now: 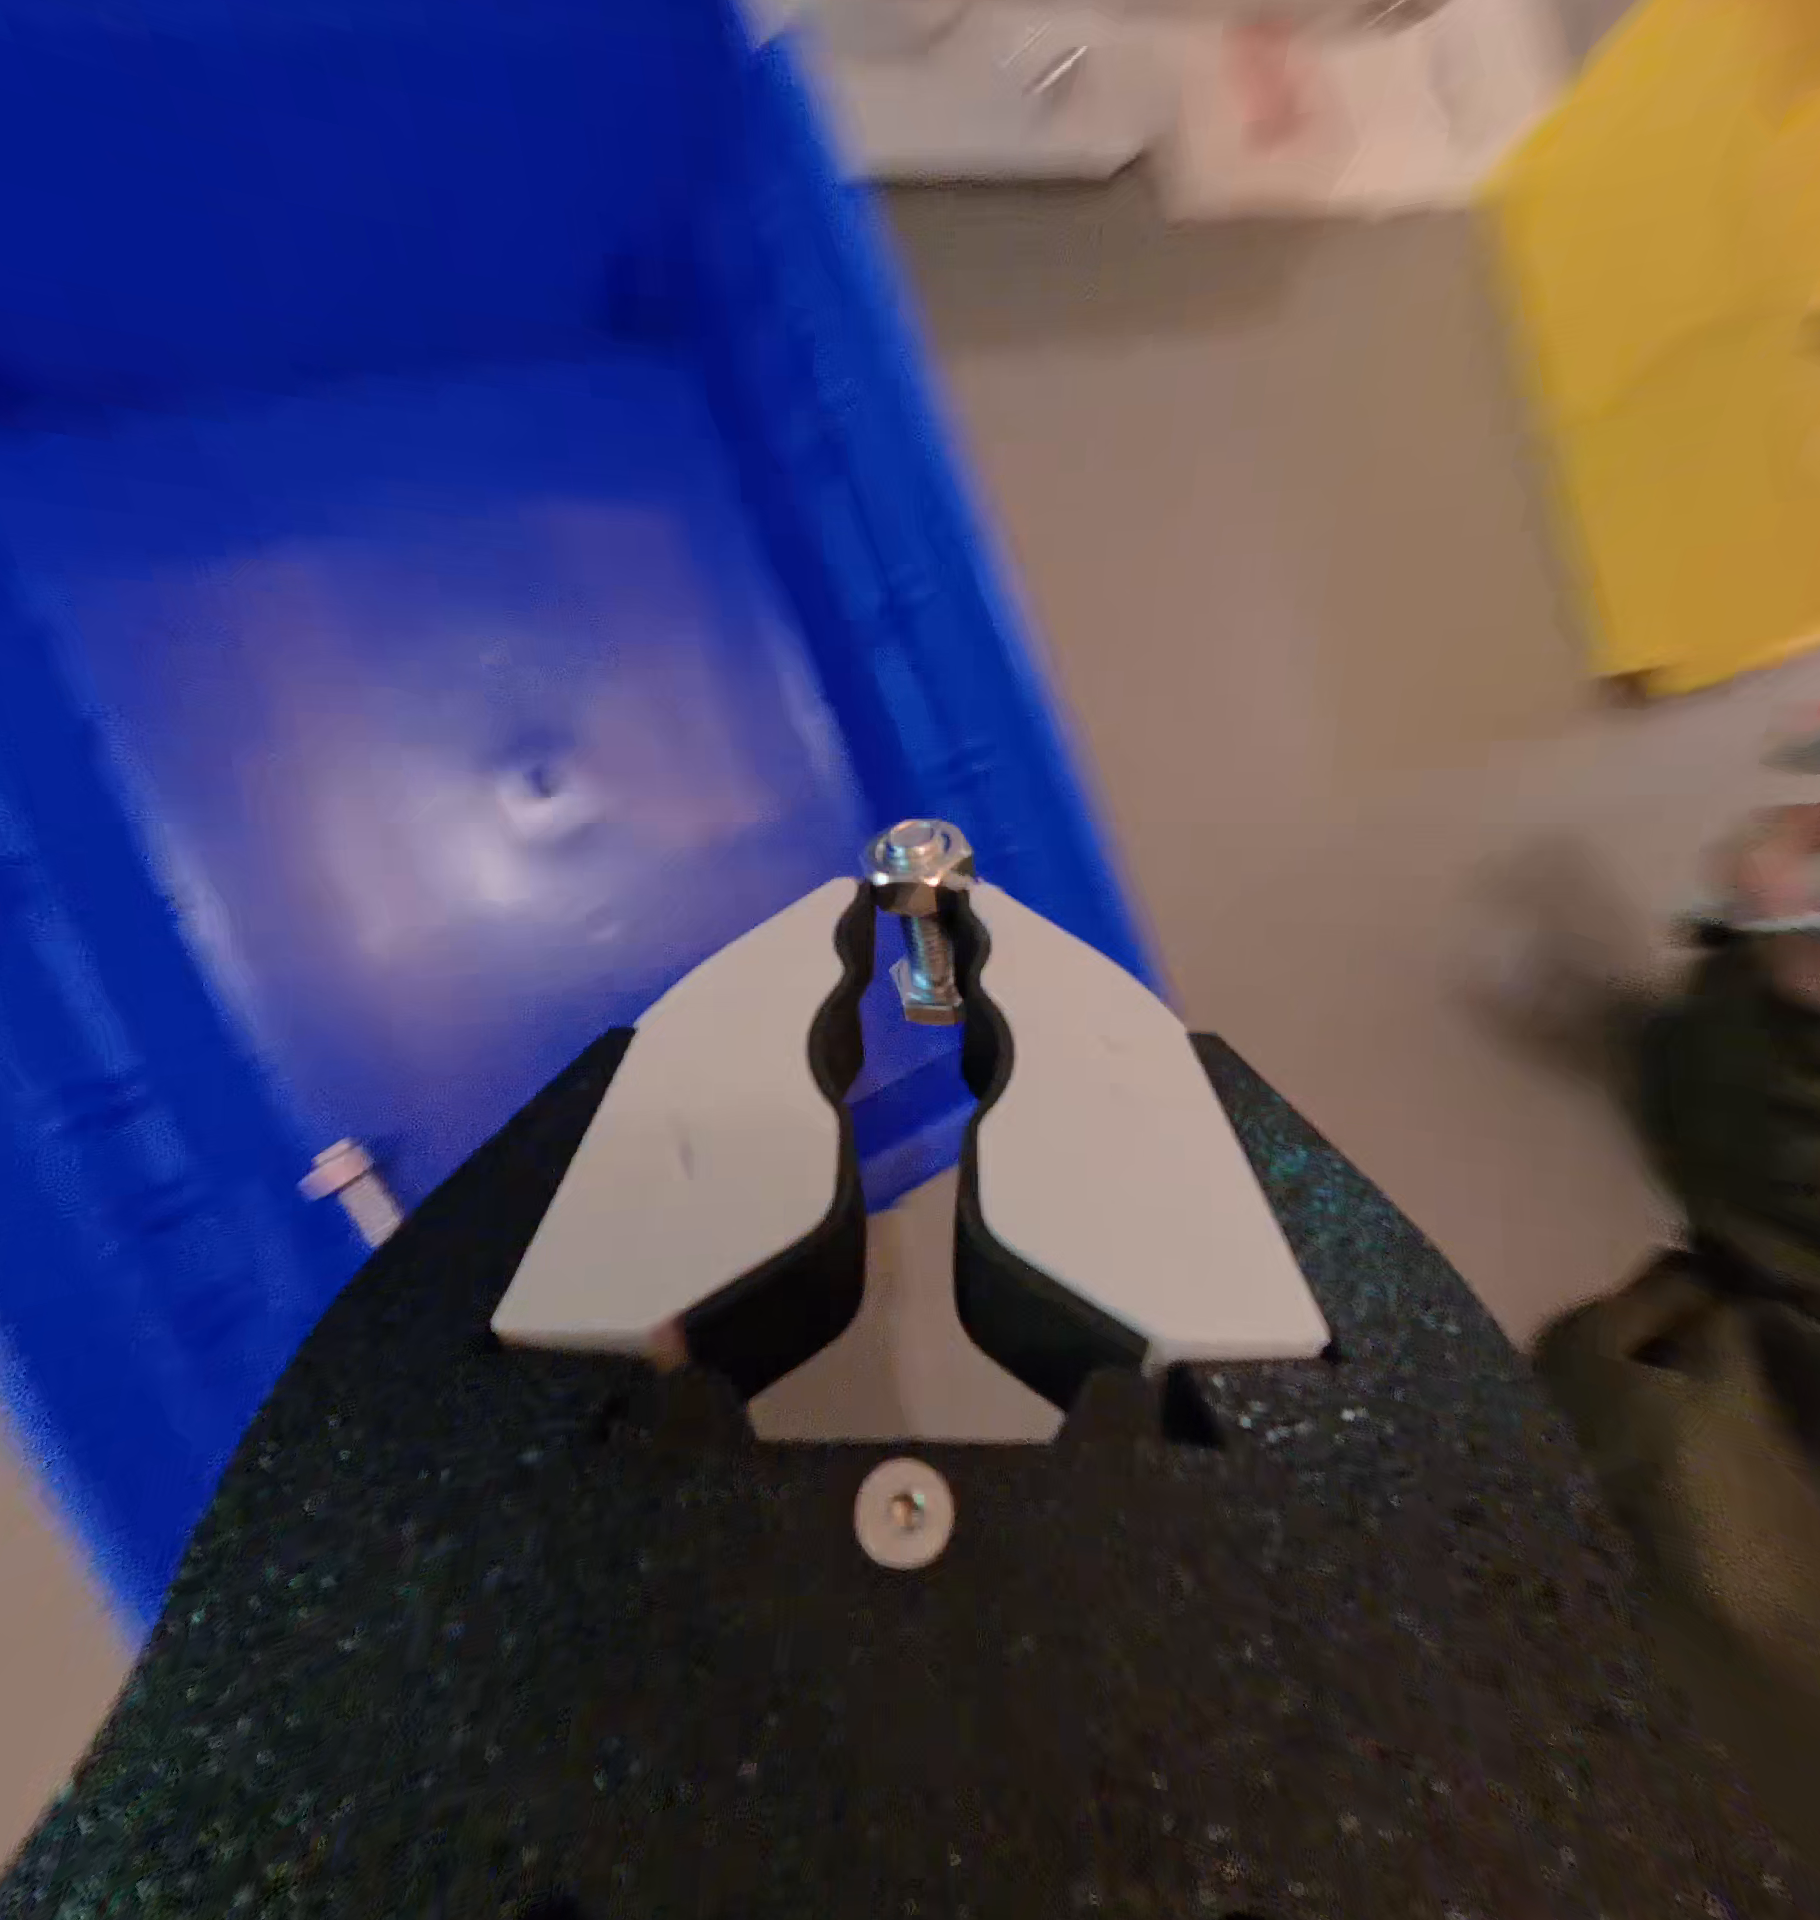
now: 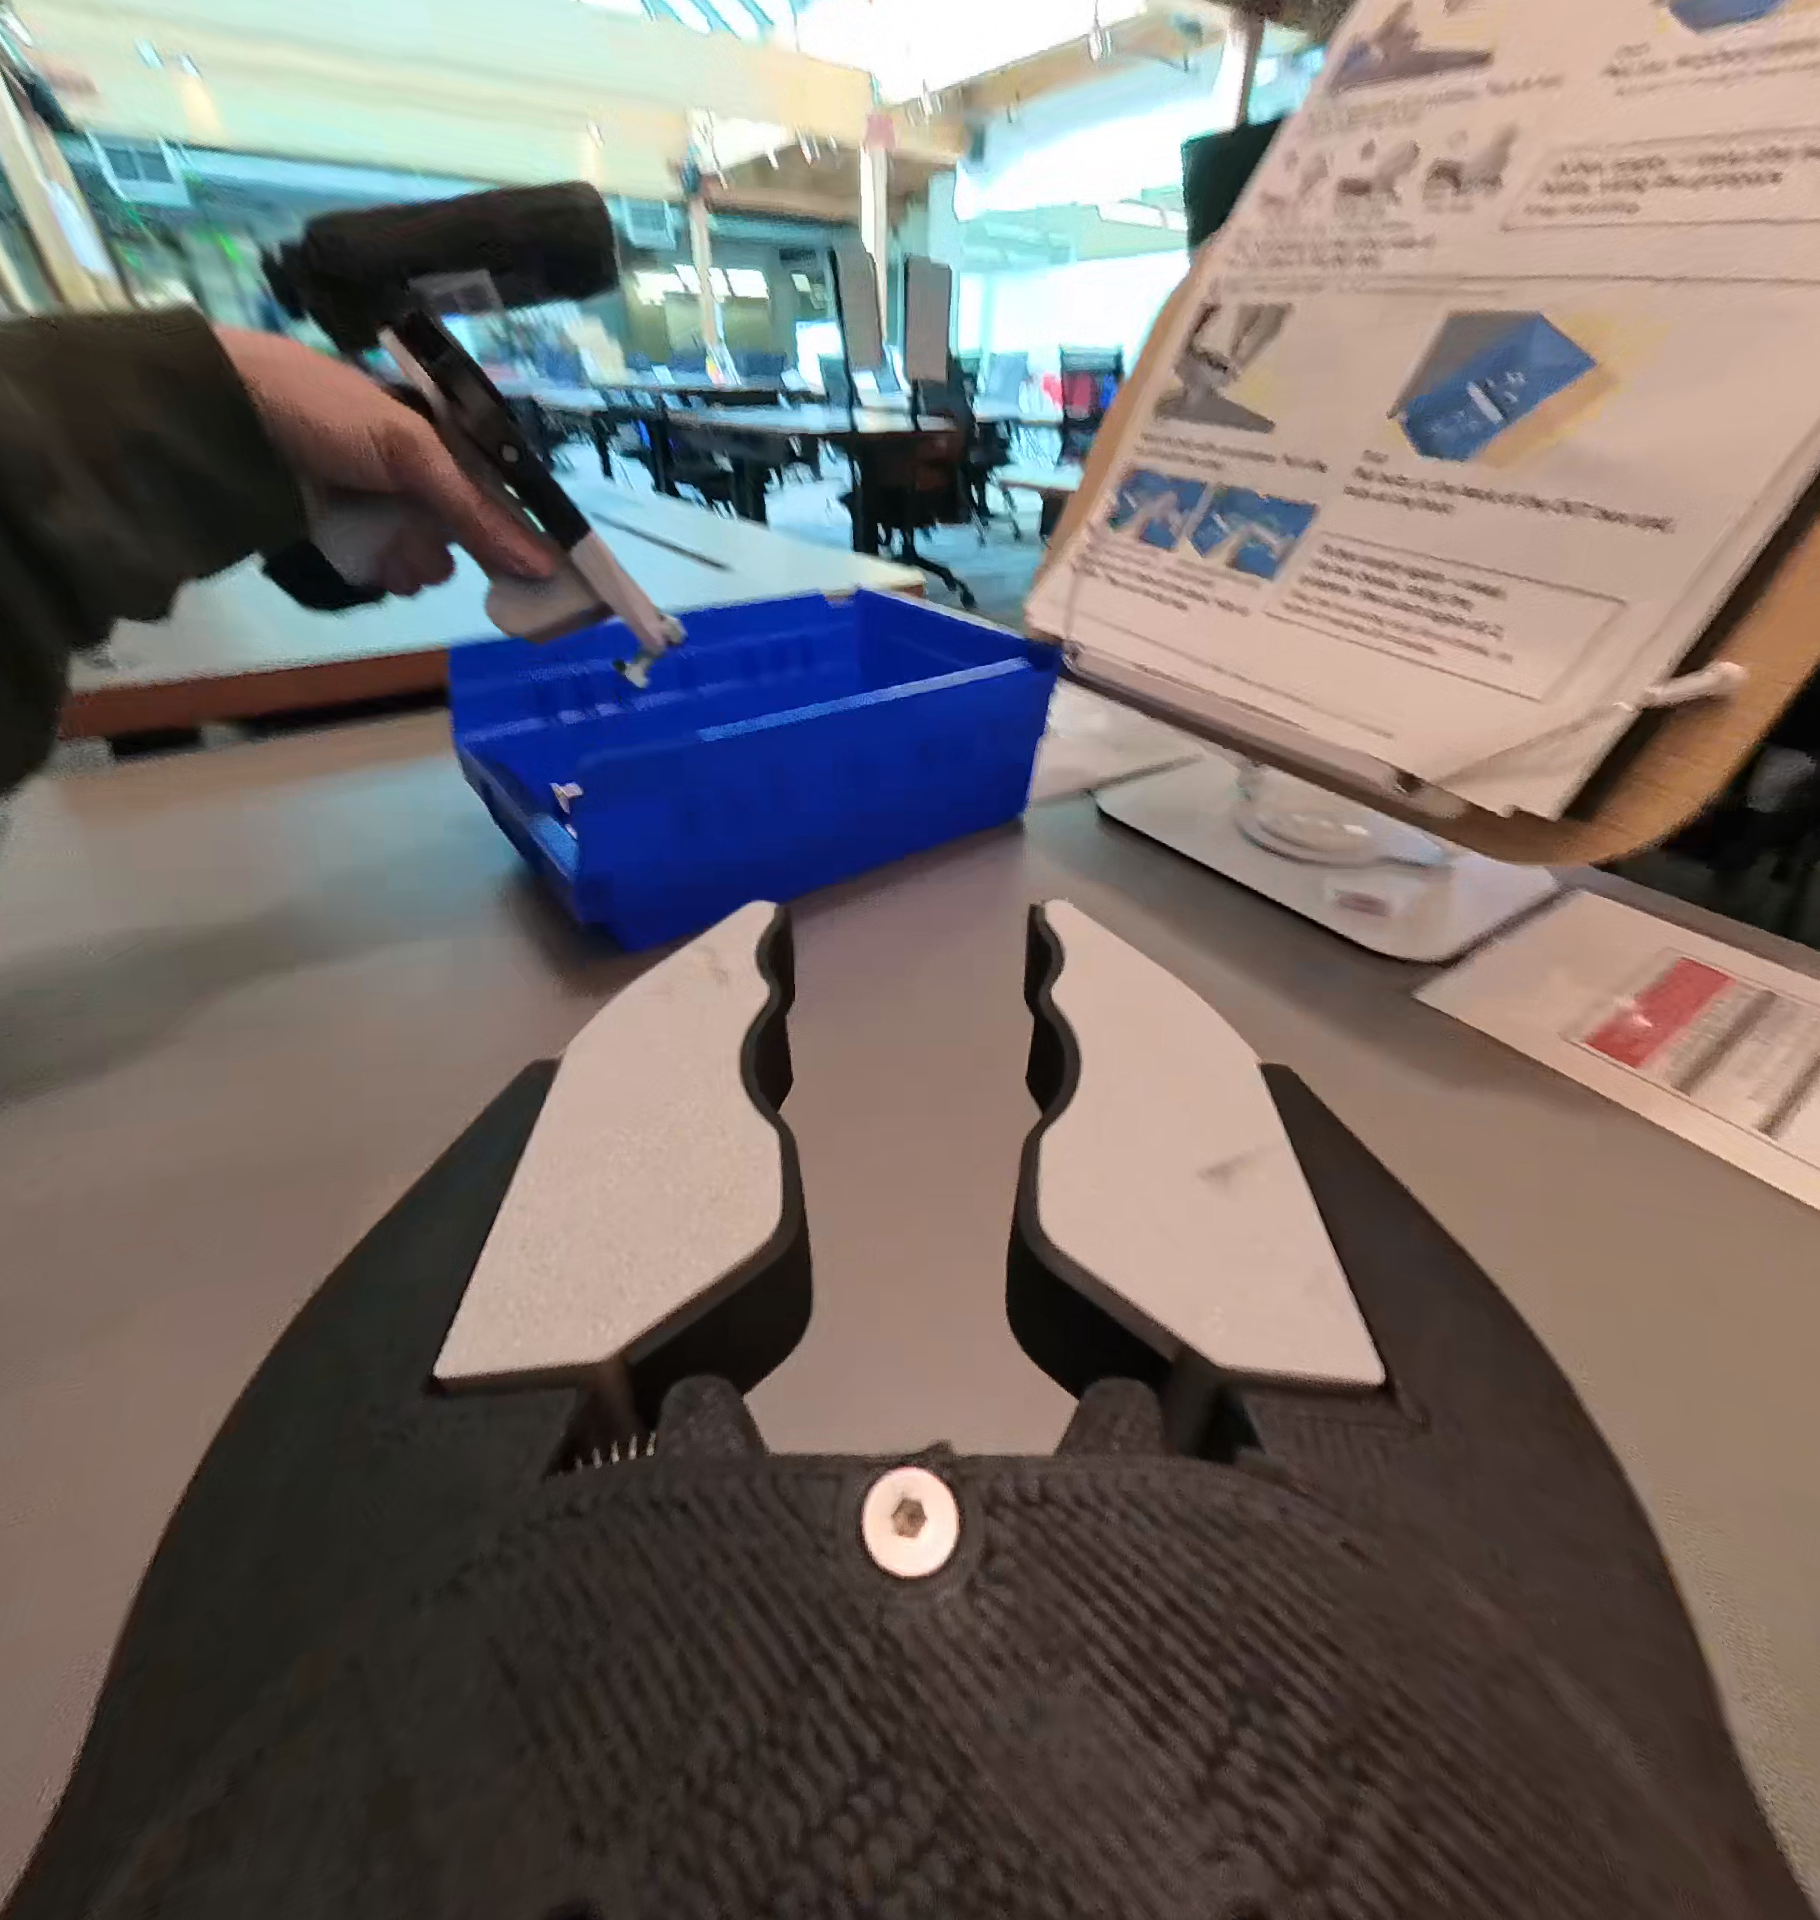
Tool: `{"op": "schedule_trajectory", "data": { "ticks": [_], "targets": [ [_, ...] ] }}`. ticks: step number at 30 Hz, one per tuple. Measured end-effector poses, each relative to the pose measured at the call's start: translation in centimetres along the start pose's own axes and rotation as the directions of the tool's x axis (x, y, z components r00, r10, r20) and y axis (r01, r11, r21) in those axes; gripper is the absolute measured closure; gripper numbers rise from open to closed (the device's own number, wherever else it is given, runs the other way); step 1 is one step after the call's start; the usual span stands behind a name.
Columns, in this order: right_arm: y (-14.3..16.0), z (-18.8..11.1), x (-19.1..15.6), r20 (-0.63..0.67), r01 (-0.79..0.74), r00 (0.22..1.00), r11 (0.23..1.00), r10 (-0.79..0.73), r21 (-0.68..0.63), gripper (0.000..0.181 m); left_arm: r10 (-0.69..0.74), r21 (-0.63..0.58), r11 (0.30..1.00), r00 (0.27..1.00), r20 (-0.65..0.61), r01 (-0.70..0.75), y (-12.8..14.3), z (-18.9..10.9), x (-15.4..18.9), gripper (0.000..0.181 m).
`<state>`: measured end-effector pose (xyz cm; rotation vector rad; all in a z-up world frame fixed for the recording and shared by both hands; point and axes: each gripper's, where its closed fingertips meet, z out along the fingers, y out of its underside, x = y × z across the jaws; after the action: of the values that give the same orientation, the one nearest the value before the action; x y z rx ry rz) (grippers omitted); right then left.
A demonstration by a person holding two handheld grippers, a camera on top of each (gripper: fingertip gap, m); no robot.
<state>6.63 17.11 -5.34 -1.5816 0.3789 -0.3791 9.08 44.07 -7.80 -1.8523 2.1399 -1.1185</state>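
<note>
One small, stiff, slick-looking silver steel bolt with nuts (image 1: 918, 928), best taken by its threaded shank, sits pinched in the left claw (image 1: 916, 896) above the blue plastic bin (image 1: 293, 499), while the right claw (image 2: 906, 920) hangs open and empty over the grey desk (image 2: 210, 987).

A bolt (image 1: 916, 925) sits between the left gripper's (image 1: 916, 904) fingertips, above the bin (image 1: 366, 520), where another bolt (image 1: 350, 1195) lies left of the fingers. Ahead of the right gripper's (image 2: 906, 914) fingers, the bin (image 2: 781, 769) stands on the table (image 2: 210, 987), a document stand (image 2: 1508, 416) to its right.
</note>
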Motion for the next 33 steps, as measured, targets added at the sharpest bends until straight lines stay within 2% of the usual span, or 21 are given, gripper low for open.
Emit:
{"op": "schedule_trajectory", "data": {
  "ticks": [1, 4, 7, 11, 13, 17, 23, 31, 33],
  "targets": [
    [-0.5, 0.5, -1.0, 0.029, -0.002, 1.000, 0.999, 0.000, 0.043, 0.135, 0.018, 0.064, 0.998, 0.995, -0.095, -0.012, -0.5, -0.6, 2.4, 0.168],
    [-2.2, 1.9, -4.9, 0.149, 0.088, 0.983, 0.984, -0.111, 0.157, 0.126, 0.098, 0.145, 0.988, 0.920, -0.380, -0.046, 0.2, -1.4, 9.8, 0.167],
    [-3.7, 3.0, -8.0, 0.179, 0.279, 0.929, 0.932, -0.323, 0.233, 0.114, 0.167, 0.148, 0.984, 0.791, -0.589, -0.098, 2.6, -1.3, 15.9, 0.168],
    [-4.5, 4.2, -10.6, 0.241, 0.396, 0.861, 0.888, -0.448, 0.235, 0.109, 0.221, 0.172, 0.975, 0.655, -0.723, -0.139, 4.7, -1.2, 20.8, 0.168],
    [-4.8, 4.2, -11.3, 0.243, 0.430, 0.841, 0.869, -0.484, 0.245, 0.109, 0.241, 0.171, 0.970, 0.639, -0.731, -0.171, 5.5, -0.8, 21.8, 0.168],
    [-4.8, 3.5, -12.2, 0.227, 0.494, 0.801, 0.826, -0.554, 0.273, 0.124, 0.231, 0.139, 0.970, 0.590, -0.773, -0.198, 7.0, -0.3, 23.0, 0.168],
    [-3.7, 2.9, -13.1, 0.296, 0.506, 0.776, 0.829, -0.558, 0.237, 0.143, 0.241, 0.135, 0.966, 0.581, -0.778, -0.220, 7.5, -0.1, 23.4, 0.169],
    [-3.6, 2.7, -13.4, 0.314, 0.529, 0.753, 0.816, -0.578, 0.234, 0.142, 0.246, 0.139, 0.965, 0.576, -0.780, -0.224, 7.6, -0.4, 23.5, 0.169],
    [-3.2, 2.6, -13.5, 0.333, 0.535, 0.743, 0.814, -0.580, 0.226, 0.135, 0.242, 0.140, 0.966, 0.580, -0.778, -0.217, 7.5, -0.4, 23.4, 0.170]
  ]
}}
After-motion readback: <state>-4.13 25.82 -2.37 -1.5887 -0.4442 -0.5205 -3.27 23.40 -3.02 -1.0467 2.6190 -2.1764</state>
